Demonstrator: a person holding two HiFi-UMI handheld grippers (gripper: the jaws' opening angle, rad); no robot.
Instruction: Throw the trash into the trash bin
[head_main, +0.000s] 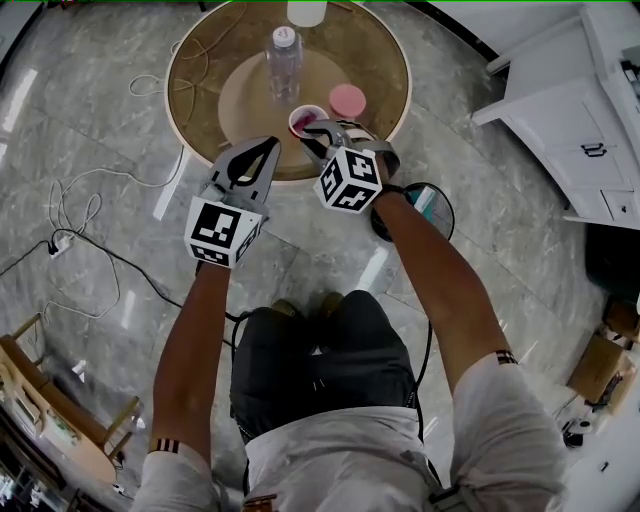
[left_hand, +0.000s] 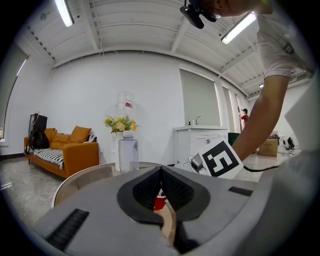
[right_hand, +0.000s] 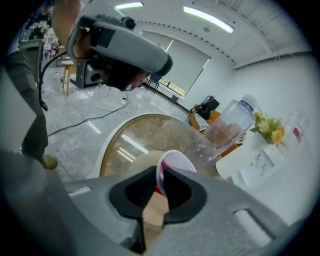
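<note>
A small red paper cup (head_main: 305, 121) stands near the front edge of the round glass table (head_main: 195, 110). My right gripper (head_main: 318, 130) reaches down to it. In the right gripper view the cup's white rim (right_hand: 175, 159) sits between the jaw tips, and the right gripper (right_hand: 159, 168) is shut on the cup's wall. My left gripper (head_main: 272, 143) hovers just left of the cup, shut and holding nothing. In the left gripper view its jaws (left_hand: 160, 169) meet, with a bit of the red cup (left_hand: 159, 202) behind them. The black trash bin (head_main: 432, 205) stands on the floor, partly hidden by my right forearm.
A clear plastic bottle (head_main: 284, 62) stands upright behind the cup, and a pink lid (head_main: 347, 99) lies to the cup's right. A white cabinet (head_main: 570, 100) stands at the right. Cables (head_main: 80, 240) trail over the marble floor at the left.
</note>
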